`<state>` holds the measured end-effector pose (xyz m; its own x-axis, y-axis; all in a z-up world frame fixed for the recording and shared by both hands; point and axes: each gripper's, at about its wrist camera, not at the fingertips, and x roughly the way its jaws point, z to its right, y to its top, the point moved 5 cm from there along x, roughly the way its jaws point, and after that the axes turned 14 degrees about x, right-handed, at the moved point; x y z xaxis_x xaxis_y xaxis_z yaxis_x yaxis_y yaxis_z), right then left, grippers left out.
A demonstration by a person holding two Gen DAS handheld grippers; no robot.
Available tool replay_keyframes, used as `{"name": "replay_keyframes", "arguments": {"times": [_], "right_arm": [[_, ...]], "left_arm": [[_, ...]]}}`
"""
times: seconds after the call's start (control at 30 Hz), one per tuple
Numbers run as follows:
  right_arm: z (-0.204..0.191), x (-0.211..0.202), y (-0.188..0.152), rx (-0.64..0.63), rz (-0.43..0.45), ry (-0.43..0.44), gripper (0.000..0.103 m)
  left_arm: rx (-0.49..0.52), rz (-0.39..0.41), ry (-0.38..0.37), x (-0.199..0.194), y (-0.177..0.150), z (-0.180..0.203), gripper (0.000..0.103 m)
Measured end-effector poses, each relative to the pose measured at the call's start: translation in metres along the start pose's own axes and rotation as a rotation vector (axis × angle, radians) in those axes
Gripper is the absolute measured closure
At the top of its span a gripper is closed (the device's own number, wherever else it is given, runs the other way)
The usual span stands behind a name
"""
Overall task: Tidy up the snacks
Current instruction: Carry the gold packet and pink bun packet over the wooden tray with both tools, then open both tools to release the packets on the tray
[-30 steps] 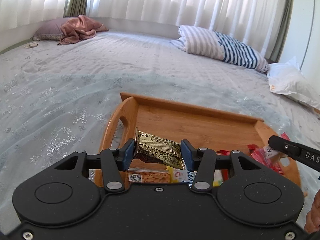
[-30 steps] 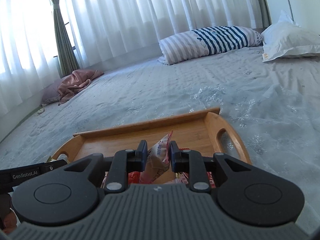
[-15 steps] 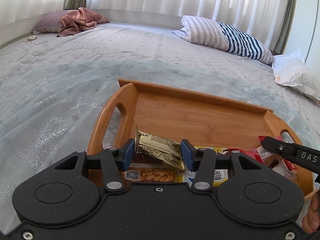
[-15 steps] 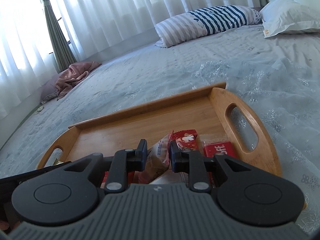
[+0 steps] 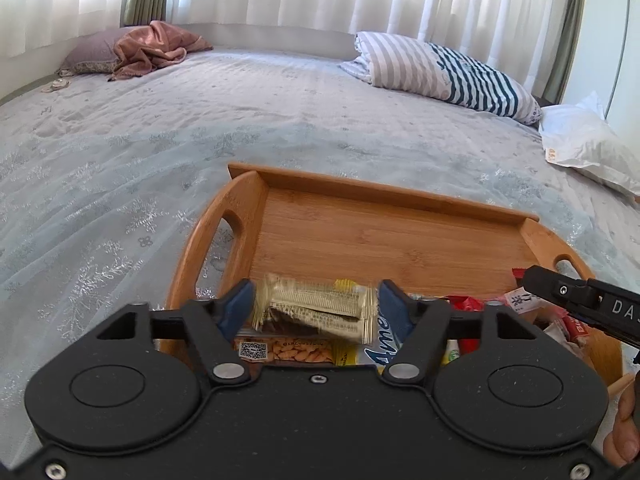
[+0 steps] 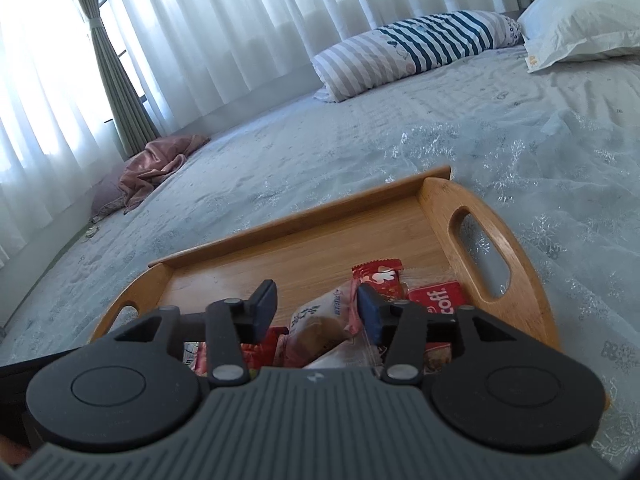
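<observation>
A wooden tray (image 5: 360, 232) with handles lies on the bed and holds several snack packets along its near side. My left gripper (image 5: 316, 300) is over the tray's near left corner, its jaws opening. A gold-brown wrapper (image 5: 316, 308) sits blurred between the pads, and neither pad presses on it. My right gripper (image 6: 318, 306) is over the tray (image 6: 320, 248) near its right end, jaws opening too. A pale pink packet (image 6: 320, 320) lies loose between those pads. Red packets (image 6: 432, 300) lie just beyond, and the right gripper's finger shows at the left view's right edge.
The bed's pale patterned spread (image 5: 160, 128) surrounds the tray. A striped pillow (image 5: 432, 68) and a white pillow (image 5: 588, 148) lie at the far right, a pink blanket (image 5: 152, 48) on a pillow at the far left. White curtains hang behind.
Both grippers were shut on their packets in the earlier frames; now both sets of jaws have spread and the packets sit loose over the tray. The hands have barely moved.
</observation>
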<state>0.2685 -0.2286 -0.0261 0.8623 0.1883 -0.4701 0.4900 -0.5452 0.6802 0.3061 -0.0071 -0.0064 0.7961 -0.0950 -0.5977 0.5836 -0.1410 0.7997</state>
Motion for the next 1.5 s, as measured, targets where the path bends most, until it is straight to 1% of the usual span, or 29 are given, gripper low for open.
{"name": "replay_keyframes", "arguments": {"times": [0.03, 0.1, 0.3, 0.37, 0.53, 0.9, 1.07, 1.2, 1.5], "right_arm": [[-0.001, -0.003, 0.000, -0.011, 0.003, 0.005, 0.038], [-0.004, -0.010, 0.000, -0.035, 0.013, 0.011, 0.033], [-0.014, -0.033, 0.000, -0.113, 0.046, 0.032, 0.022], [-0.017, -0.042, -0.002, -0.141, 0.052, 0.040, 0.018], [-0.022, -0.063, -0.009, -0.191, 0.070, 0.063, 0.014], [-0.021, -0.104, -0.029, -0.257, 0.094, 0.087, 0.011], [-0.016, -0.117, -0.039, -0.273, 0.092, 0.089, 0.009], [-0.013, -0.127, -0.044, -0.279, 0.100, 0.085, 0.009], [-0.013, -0.148, -0.054, -0.326, 0.123, 0.085, 0.006]], "left_arm": [[0.003, 0.008, 0.003, -0.003, 0.001, 0.000, 0.025], [0.013, 0.022, 0.005, -0.010, 0.003, 0.001, 0.018], [0.047, 0.052, -0.029, -0.031, 0.005, 0.007, 0.008], [0.062, 0.062, -0.041, -0.039, 0.003, 0.010, 0.007], [0.102, 0.084, -0.058, -0.061, -0.004, 0.017, 0.006], [0.146, 0.122, -0.113, -0.110, -0.025, 0.033, 0.004], [0.181, 0.133, -0.119, -0.128, -0.036, 0.041, 0.003], [0.156, 0.115, -0.153, -0.135, -0.046, 0.041, 0.003], [0.148, 0.100, -0.151, -0.151, -0.070, 0.040, 0.003]]}}
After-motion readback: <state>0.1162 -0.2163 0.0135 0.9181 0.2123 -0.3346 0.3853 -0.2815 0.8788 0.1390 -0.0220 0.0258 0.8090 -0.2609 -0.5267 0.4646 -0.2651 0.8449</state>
